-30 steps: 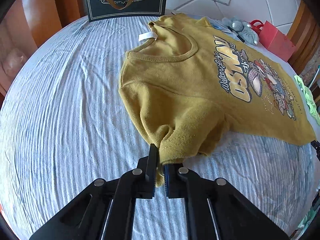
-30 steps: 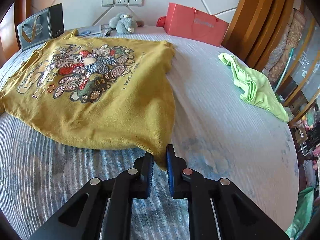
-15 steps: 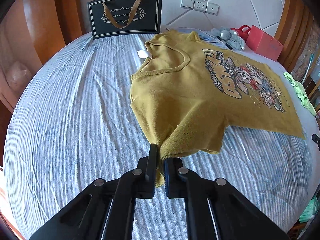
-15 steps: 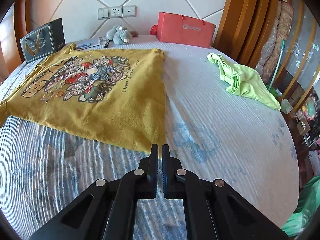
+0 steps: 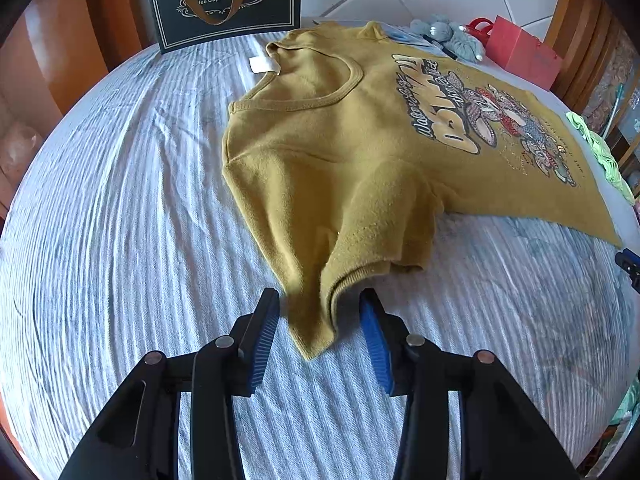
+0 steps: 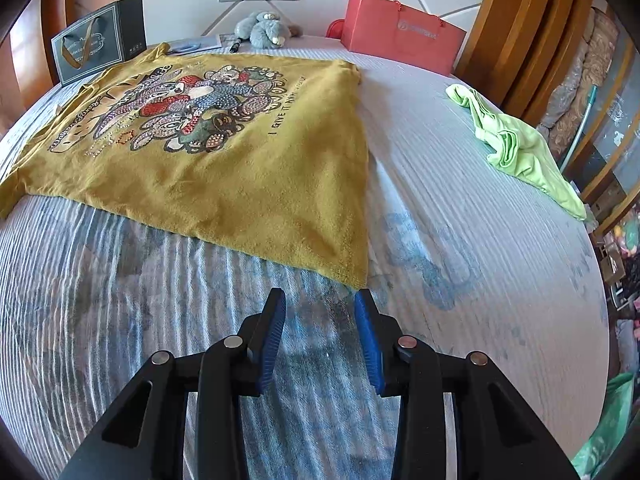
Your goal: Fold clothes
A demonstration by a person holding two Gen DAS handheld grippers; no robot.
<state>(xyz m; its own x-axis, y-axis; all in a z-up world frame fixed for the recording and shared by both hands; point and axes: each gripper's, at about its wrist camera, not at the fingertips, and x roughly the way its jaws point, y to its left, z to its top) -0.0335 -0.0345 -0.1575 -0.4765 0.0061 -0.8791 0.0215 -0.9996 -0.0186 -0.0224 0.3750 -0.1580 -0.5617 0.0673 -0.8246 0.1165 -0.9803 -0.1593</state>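
Observation:
A mustard-yellow T-shirt (image 5: pixel 328 152) with a beaded cartoon print lies face up on the striped bedspread; it also shows in the right wrist view (image 6: pixel 224 168). My left gripper (image 5: pixel 320 320) is open, its jaws standing either side of the near sleeve cuff (image 5: pixel 316 320), which lies loose on the bed between them. My right gripper (image 6: pixel 320 312) is open and empty, just short of the shirt's near hem corner (image 6: pixel 356 276), which lies flat.
A black gift bag (image 5: pixel 228 0) and a red gift bag (image 6: pixel 400 36) stand at the headboard, with a grey plush toy (image 6: pixel 262 30) between. A light green garment (image 6: pixel 516 144) lies crumpled at the bed's right side. Wooden bed posts flank both sides.
Both grippers were shut on the shirt, left on the sleeve cuff, right on the hem corner. Both have opened and let go. The shirt has settled flat on the bed.

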